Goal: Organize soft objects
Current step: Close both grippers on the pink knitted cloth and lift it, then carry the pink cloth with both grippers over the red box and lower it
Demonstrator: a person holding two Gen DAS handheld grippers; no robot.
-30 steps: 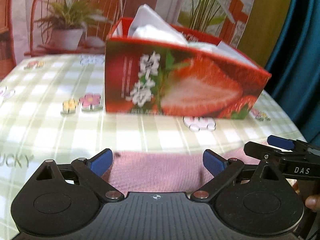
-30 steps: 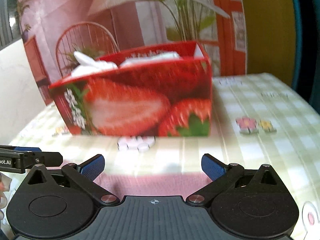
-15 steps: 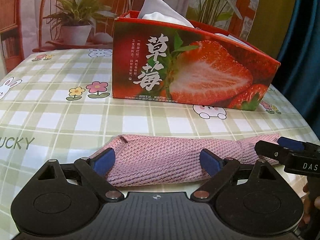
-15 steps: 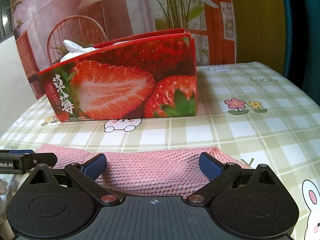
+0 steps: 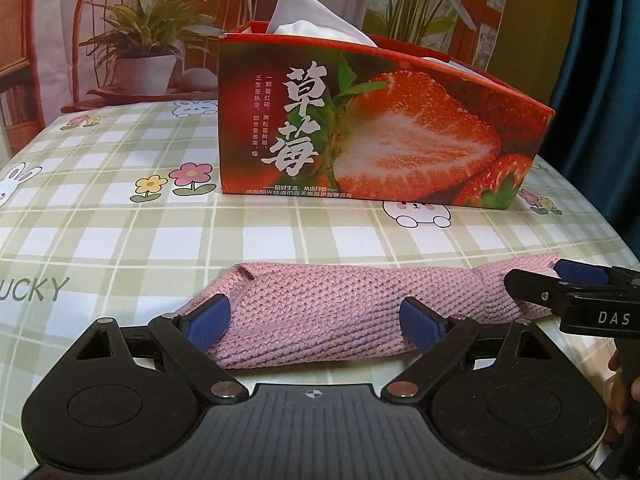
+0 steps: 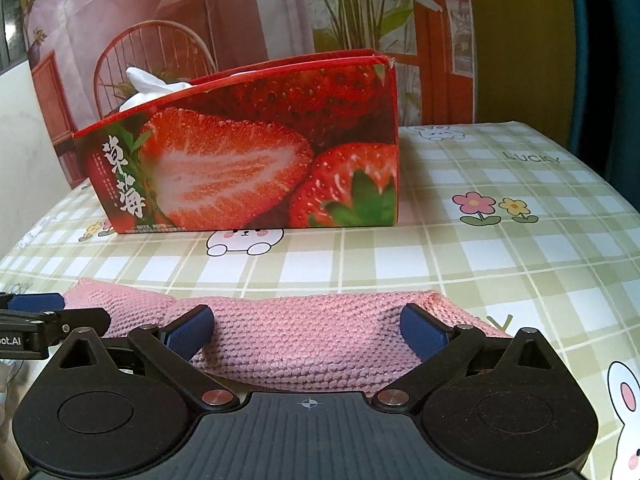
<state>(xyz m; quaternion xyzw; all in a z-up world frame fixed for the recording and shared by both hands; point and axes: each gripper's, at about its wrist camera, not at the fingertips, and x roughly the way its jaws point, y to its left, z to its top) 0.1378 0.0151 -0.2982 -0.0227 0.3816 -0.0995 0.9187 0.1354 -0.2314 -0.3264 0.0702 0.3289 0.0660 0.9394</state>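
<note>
A pink knitted cloth (image 5: 320,312) (image 6: 304,340) lies as a long folded bundle across the checked tablecloth (image 5: 120,240), in front of a red strawberry box (image 5: 380,128) (image 6: 240,160). White soft items (image 5: 312,16) (image 6: 148,84) stick out of the box top. My left gripper (image 5: 314,318) is open, its blue pads straddling the cloth's left part. My right gripper (image 6: 306,330) is open too, over the cloth's right part. One right finger (image 5: 536,288) shows at the cloth's right end in the left wrist view. One left finger (image 6: 60,320) shows at its left end in the right wrist view.
The box stands mid-table, a hand's width beyond the cloth. The table edge curves away at the right (image 6: 600,168), with a teal curtain (image 5: 600,120) behind. A printed backdrop with a chair and plants (image 5: 140,40) closes the far side.
The blurred views have steadied. More of the pink cloth now shows, lying flat on the table between both pairs of fingers. The box looks larger and sits higher in the pictures.
</note>
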